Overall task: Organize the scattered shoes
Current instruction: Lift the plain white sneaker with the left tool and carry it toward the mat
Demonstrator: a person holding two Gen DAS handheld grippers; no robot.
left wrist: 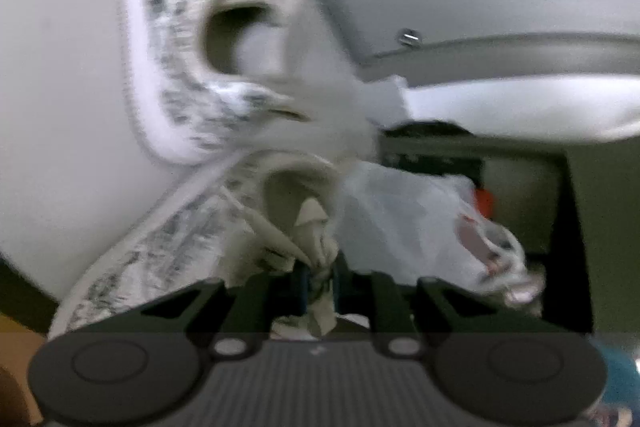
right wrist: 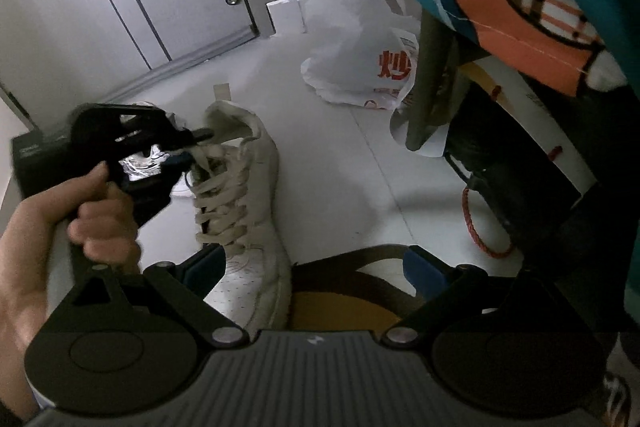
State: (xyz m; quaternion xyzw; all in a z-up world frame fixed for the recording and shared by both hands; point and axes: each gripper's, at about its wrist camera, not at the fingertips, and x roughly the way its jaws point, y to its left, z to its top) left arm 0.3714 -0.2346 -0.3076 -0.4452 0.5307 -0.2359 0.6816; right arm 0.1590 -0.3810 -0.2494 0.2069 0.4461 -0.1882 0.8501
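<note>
Left gripper [right wrist: 196,147] clenched on tongue and laces of white sneaker [right wrist: 244,211] lying on floor [right wrist: 340,163]. Right gripper [right wrist: 316,273] released, holding nothing. My worry: thin pinch slips on lift, shoe drops.

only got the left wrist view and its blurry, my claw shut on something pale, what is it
Observer: The left claw is pinching the tongue and top laces of a cream lace-up sneaker.
Operator: wheres the right claw
Observer: The right claw is open, hovering by the sneaker's toe and gripping nothing.
Operator: anything else on the floor near it
Observer: A red cord loop lies on the tiles, to the right of the sneaker in the right wrist view.
</note>
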